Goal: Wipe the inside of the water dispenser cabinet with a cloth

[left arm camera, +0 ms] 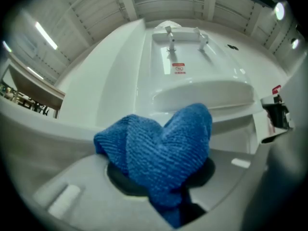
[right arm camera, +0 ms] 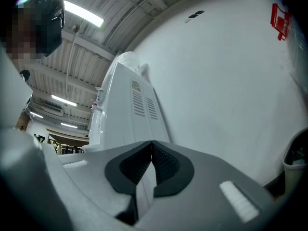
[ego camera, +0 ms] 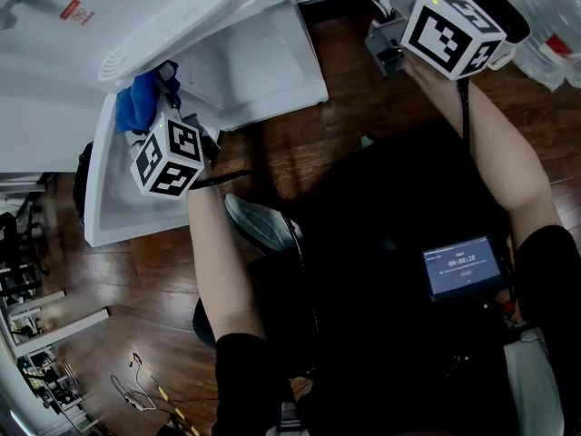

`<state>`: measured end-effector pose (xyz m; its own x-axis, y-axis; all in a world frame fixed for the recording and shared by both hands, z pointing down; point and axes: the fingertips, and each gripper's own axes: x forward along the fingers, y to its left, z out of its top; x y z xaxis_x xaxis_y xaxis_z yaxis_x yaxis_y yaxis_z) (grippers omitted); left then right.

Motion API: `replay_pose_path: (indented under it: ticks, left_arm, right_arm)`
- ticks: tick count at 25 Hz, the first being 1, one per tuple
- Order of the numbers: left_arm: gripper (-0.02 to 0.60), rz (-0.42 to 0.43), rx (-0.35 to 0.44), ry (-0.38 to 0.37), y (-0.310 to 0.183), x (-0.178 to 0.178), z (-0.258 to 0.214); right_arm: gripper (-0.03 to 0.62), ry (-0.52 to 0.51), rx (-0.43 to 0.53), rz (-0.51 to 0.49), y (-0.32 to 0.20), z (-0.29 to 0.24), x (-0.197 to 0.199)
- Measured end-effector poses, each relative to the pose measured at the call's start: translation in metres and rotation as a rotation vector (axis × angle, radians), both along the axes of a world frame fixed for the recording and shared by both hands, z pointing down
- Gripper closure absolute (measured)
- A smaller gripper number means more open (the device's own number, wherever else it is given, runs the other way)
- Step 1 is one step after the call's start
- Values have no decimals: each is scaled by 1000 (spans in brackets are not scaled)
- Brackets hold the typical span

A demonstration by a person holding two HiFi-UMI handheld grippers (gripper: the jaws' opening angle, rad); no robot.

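Observation:
My left gripper (ego camera: pixel 160 122) is shut on a bunched blue cloth (ego camera: pixel 139 101), held in front of the white water dispenser (ego camera: pixel 136 25). In the left gripper view the cloth (left arm camera: pixel 163 148) fills the space between the jaws and hides the pads. Past it I see the dispenser's two taps (left arm camera: pixel 184 38) and the drip ledge (left arm camera: pixel 202 94). The open cabinet door (ego camera: pixel 113 198) juts out under my left hand, with the cabinet's white inside (ego camera: pixel 259 66) beside it. My right gripper (ego camera: pixel 390 39) is held up at the right, shut and empty (right arm camera: pixel 151 165).
The dispenser's vented side panel (right arm camera: pixel 139 105) and a bare white wall (right arm camera: pixel 226 81) face the right gripper. A small screen (ego camera: pixel 463 267) rests on the person's dark lap. There is wooden floor (ego camera: pixel 300 143), cables (ego camera: pixel 136 391) at the lower left and a clear plastic bag (ego camera: pixel 556 25) at the top right.

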<state>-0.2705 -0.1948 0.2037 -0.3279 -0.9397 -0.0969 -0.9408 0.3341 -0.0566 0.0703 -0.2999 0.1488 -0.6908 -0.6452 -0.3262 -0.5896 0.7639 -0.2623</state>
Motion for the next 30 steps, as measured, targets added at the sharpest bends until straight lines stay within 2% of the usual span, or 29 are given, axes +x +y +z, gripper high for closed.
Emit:
replay_pose_path:
  ticks: [4, 8, 11, 15, 18, 20, 22, 26, 28, 30]
  left_arm:
    - [443, -24, -13, 19, -1, -1, 14]
    - [443, 4, -84, 26, -9, -1, 60]
    - [443, 24, -219, 30, -12, -2, 124]
    - [443, 13, -467, 133, -8, -2, 216]
    - [443, 23, -537, 141, -11, 5, 239]
    - [443, 72, -547, 116, -19, 23, 241]
    - [443, 167, -559, 111, -29, 58, 247]
    - [443, 342, -591, 167, -44, 137, 263]
    - [443, 387, -596, 155, -53, 164, 265]
    - [443, 384, -584, 122, -61, 175, 261]
  right_arm:
    - [588, 3, -7, -2, 1, 0, 2]
    - [588, -5, -7, -16, 0, 0, 0]
    - [589, -3, -10, -18, 0, -1, -1]
    - [589, -19, -22, -43, 1, 0, -5]
    - [589, -41, -25, -82, 2, -2, -9]
    - [588, -43, -21, -97, 3, -3, -11]
    - [589, -40, -18, -103, 3, -4, -11]
    - [589, -37, -22, -103, 3, -3, -11]
    - [589, -41, -29, -103, 3, -3, -11]
    - [589, -51, -40, -103, 4, -3, -11]
